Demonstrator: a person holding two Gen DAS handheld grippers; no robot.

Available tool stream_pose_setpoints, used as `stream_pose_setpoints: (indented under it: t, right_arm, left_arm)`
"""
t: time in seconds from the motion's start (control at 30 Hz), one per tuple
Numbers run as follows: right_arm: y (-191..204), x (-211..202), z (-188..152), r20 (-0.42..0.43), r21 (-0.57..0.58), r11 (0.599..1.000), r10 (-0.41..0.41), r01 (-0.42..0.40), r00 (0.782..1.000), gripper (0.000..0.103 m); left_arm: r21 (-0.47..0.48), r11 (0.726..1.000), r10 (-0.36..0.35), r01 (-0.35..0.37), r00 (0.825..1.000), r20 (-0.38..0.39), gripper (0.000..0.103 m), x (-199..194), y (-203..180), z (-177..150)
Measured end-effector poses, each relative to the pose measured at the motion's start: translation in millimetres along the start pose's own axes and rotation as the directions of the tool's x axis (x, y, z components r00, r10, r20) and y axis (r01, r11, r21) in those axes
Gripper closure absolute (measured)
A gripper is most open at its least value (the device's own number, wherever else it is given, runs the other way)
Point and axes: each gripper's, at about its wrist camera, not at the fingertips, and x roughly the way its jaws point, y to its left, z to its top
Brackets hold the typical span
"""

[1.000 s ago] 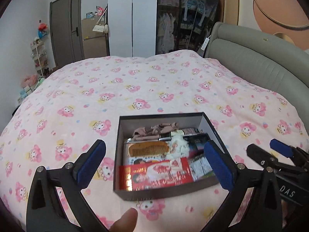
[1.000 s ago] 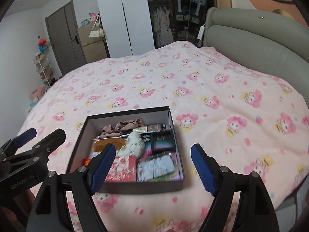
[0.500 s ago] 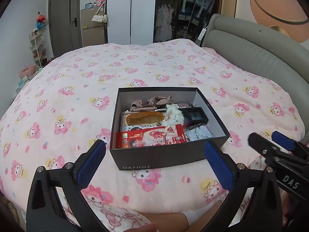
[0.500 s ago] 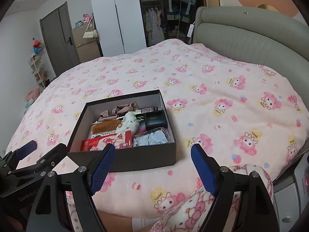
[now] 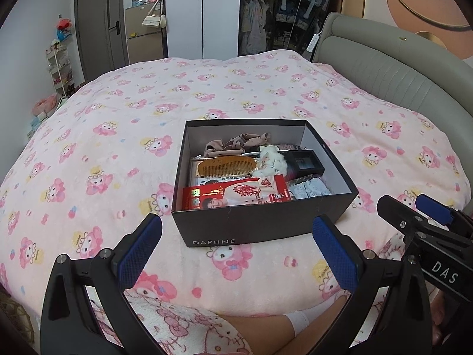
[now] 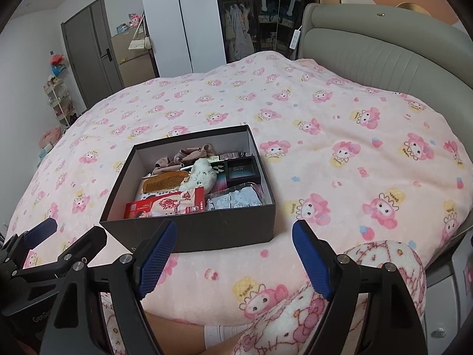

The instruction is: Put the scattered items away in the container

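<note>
Black tongs (image 5: 236,254) with blue textured pads (image 5: 334,259), silver screws, white "DAS" lettering.

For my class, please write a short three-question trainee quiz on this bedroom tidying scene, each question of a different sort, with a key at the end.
1. True or false: the left gripper and the right gripper are both open and hold nothing.
2. Multiple choice: the brown wooden comb lies A) on the pink cartoon-print bedspread, B) inside the dark cardboard shoebox, C) between one gripper's fingers.
3. Fill in: the red flat packet lies at the box's ____ end, by the wall nearest the grippers.

Key: 1 true. 2 B. 3 near. No loose item shows on the bedspread in either view.
</note>
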Motion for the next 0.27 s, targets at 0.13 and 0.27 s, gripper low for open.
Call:
stream_pose_setpoints:
  t: [0.13,0.27]
  right_arm:
    - [2.9,2.6,1.0,-0.006,-0.012,1.000,0.004,-0.004,1.000,0.024]
    - [4.5,4.2,-0.5,-0.012,-0.010,1.000,0.004,-0.004,1.000,0.024]
  left_arm:
    - [-0.005,1.000,-0.004,0.004,1.000,-0.010,0.000,3.0,3.7,-0.4]
    - [-0.004,1.000,-0.004,0.004,1.000,-0.015,0.000,5.2,4.5,-0.8]
